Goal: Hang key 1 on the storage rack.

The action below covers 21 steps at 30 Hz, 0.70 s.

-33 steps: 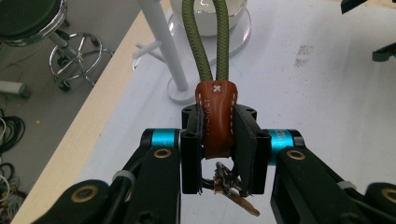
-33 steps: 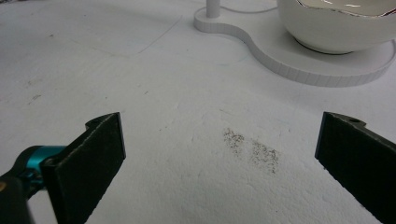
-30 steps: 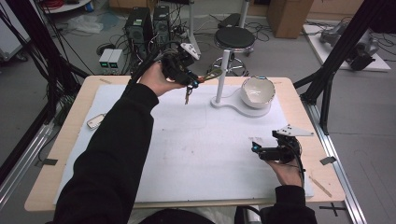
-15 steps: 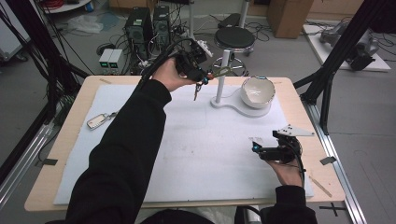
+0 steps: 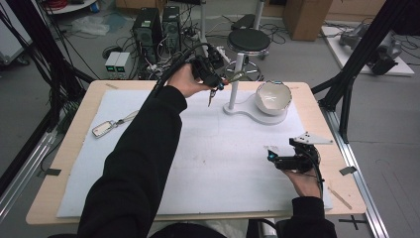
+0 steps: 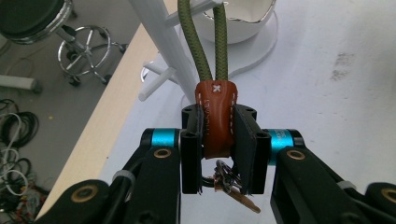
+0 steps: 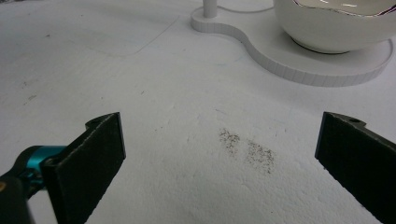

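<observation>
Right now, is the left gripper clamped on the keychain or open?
Shut: the left gripper has its jaws pressed on the keychain's brown leather tab, green cord loop above.

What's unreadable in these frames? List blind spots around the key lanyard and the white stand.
- Keys, left gripper view: mostly hidden behind the left claw pads and the brown leather tab; their number is unclear.
- Green cord loop: cut off by the top edge, so whether it is over a peg of the white stand is unclear.
- High view: loop and peg too small to tell.
- Bowl, right gripper view: top cut off.
</observation>
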{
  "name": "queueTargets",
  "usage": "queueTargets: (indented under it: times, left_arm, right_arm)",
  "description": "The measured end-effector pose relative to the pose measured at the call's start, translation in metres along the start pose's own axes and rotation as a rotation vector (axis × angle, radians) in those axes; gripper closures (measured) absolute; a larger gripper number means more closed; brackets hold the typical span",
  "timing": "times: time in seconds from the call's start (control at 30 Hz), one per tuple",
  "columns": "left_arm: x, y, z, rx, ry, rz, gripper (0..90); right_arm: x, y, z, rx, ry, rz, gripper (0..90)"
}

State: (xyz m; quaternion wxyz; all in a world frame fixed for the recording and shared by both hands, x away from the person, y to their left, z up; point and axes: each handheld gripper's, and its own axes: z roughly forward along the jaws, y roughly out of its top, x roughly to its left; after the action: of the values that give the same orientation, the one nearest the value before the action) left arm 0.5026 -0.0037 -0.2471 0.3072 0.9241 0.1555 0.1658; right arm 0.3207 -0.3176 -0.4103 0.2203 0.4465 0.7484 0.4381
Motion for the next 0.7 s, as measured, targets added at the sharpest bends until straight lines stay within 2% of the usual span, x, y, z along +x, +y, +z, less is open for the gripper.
queueTargets:
  times: [0.03, 0.2, 0.4, 0.53, 0.6, 0.63, 0.67, 0.7]
  left_arm:
    - [-0.001, 0.0, 0.002, 0.007, 0.015, 0.009, 73.3]
    - [-0.005, 0.0, 0.011, 0.019, 0.03, 0.036, 73.3]
    - [-0.005, -0.001, 0.02, 0.037, 0.026, 0.032, 73.2]
    - [-0.003, -0.009, 0.029, 0.012, 0.006, -0.003, 73.2]
    - [0.0, -0.015, 0.033, 0.019, -0.001, -0.024, 73.1]
    - [0.003, -0.021, 0.034, -0.015, -0.011, -0.051, 72.8]
    - [0.003, -0.021, 0.034, -0.015, -0.011, -0.051, 72.7]
    - [0.006, -0.024, 0.032, -0.033, -0.041, -0.081, 72.4]
  right_arm:
    - [0.0, 0.0, 0.0, 0.001, 0.001, -0.003, 0.7]
    - [-0.001, 0.0, 0.002, 0.006, -0.004, -0.003, 0.7]
    - [-0.002, 0.0, 0.0, -0.003, -0.009, -0.004, 0.7]
    - [-0.002, 0.0, 0.0, -0.001, -0.009, -0.004, 0.7]
    - [-0.002, 0.0, 0.0, 0.0, -0.009, -0.005, 0.7]
    - [-0.002, 0.0, 0.0, 0.0, -0.009, -0.002, 0.7]
    - [-0.002, 0.0, 0.0, 0.0, -0.009, -0.002, 0.7]
    - [-0.001, 0.0, 0.0, 0.005, -0.009, 0.001, 0.7]
